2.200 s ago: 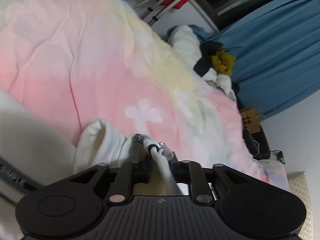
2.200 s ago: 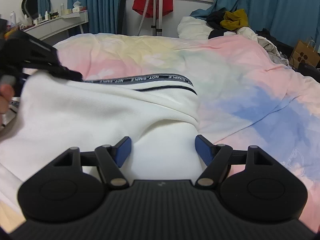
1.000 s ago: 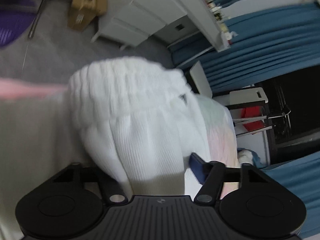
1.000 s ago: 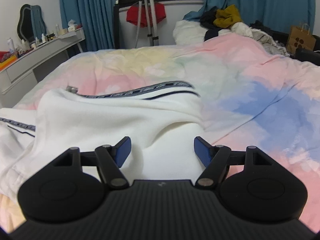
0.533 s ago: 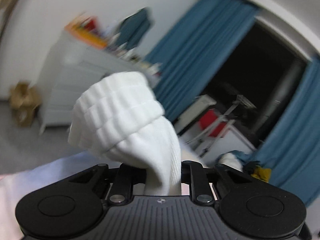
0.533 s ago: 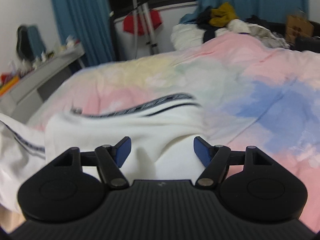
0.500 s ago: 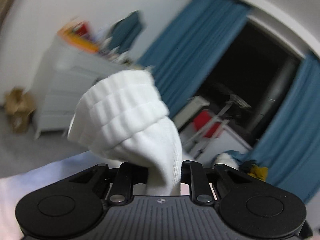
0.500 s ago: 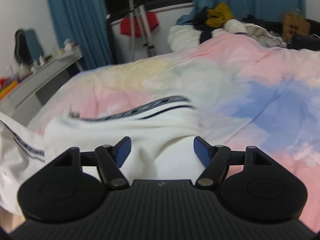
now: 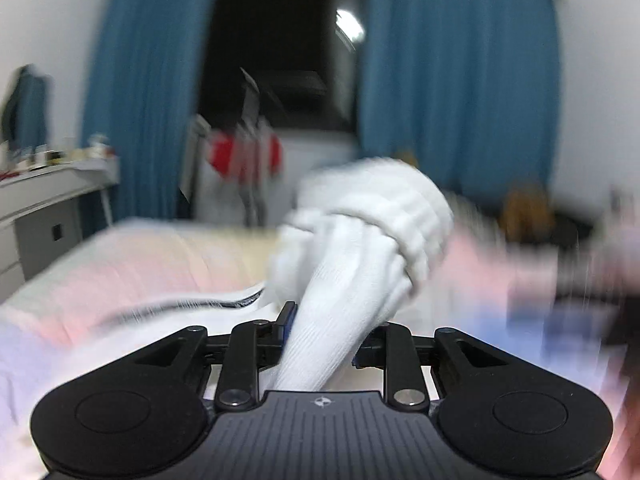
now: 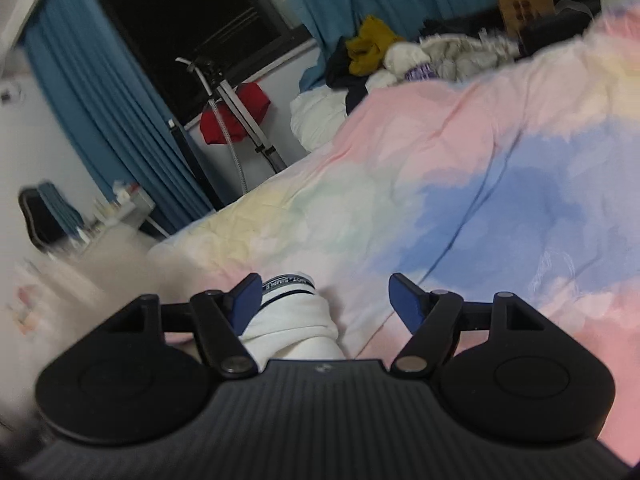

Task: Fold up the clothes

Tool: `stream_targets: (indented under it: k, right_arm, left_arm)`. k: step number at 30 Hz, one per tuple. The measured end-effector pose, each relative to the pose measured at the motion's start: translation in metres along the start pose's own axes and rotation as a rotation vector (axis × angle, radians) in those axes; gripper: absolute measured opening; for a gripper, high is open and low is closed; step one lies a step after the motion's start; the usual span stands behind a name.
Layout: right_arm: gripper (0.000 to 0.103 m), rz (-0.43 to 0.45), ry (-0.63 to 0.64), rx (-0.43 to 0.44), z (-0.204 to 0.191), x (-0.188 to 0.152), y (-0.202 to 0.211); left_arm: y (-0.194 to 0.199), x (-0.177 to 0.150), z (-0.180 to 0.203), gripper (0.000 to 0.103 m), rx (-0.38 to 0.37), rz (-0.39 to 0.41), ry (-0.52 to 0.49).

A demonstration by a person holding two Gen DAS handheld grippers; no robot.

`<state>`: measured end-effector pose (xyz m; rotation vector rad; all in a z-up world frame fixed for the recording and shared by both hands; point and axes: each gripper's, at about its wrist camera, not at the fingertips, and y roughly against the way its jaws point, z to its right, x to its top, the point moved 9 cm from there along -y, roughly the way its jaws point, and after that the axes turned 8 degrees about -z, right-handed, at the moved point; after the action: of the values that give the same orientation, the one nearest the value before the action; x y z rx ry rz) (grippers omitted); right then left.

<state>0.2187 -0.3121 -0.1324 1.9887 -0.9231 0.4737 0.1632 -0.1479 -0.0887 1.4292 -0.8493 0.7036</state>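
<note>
A white garment with a ribbed sleeve cuff stands up between the fingers of my left gripper. The jaws are opening slightly, but the pads still press on the sleeve. The picture is blurred by motion. The garment's body with its black lettered stripe lies on the pastel duvet below. My right gripper hovers over the duvet with jaws wide and opening a little. A bunched fold of the white garment lies under its left finger, and neither pad presses on it.
A heap of clothes sits at the bed's far end. A tripod stand with a red cloth is by the dark window, between blue curtains. A white dresser is at the left and a paper bag at the far right.
My left gripper has swung fast from facing the dresser to over the bed, rolling and carrying the cuff. The right gripper has rolled and shifted, so less of the garment shows.
</note>
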Motion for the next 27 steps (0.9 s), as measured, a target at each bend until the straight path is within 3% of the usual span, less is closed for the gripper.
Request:
stream_targets:
  k: [1, 4, 8, 13, 16, 19, 23, 26, 27]
  right_arm:
    - [0.073, -0.013, -0.032, 0.025, 0.006, 0.000, -0.001]
    - [0.073, -0.064, -0.153, 0.145, 0.019, 0.000, -0.011]
    - [0.065, -0.142, -0.238, 0.292, 0.013, -0.002, -0.029]
    - [0.052, -0.276, -0.210, 0.416, -0.019, -0.011, -0.064]
    - [0.040, -0.327, -0.209, 0.471, -0.036, -0.018, -0.085]
    - [0.040, -0.354, -0.194, 0.497, -0.051, -0.025, -0.098]
    - [0.039, -0.367, -0.147, 0.414, -0.054, -0.031, -0.116]
    - [0.038, -0.337, -0.139, 0.445, -0.055, -0.027, -0.122]
    - [0.028, -0.322, -0.135, 0.460, -0.055, -0.025, -0.123]
  left_arm:
    - [-0.010, -0.014, 0.014, 0.025, 0.005, -0.034, -0.052]
    - [-0.015, -0.029, 0.031, 0.026, 0.051, 0.014, -0.167]
    - [-0.017, -0.029, 0.028, 0.027, 0.011, 0.004, -0.188]
    - [-0.023, -0.037, -0.013, 0.033, -0.025, -0.015, -0.201]
    - [-0.008, -0.061, -0.041, 0.035, -0.041, -0.005, -0.198]
    - [0.005, -0.079, -0.050, 0.036, -0.060, 0.017, -0.194]
    - [0.006, -0.084, -0.055, 0.036, -0.084, 0.020, -0.177]
    - [0.009, -0.086, -0.060, 0.036, -0.098, 0.010, -0.157]
    - [0.010, -0.088, -0.061, 0.036, -0.103, 0.009, -0.159]
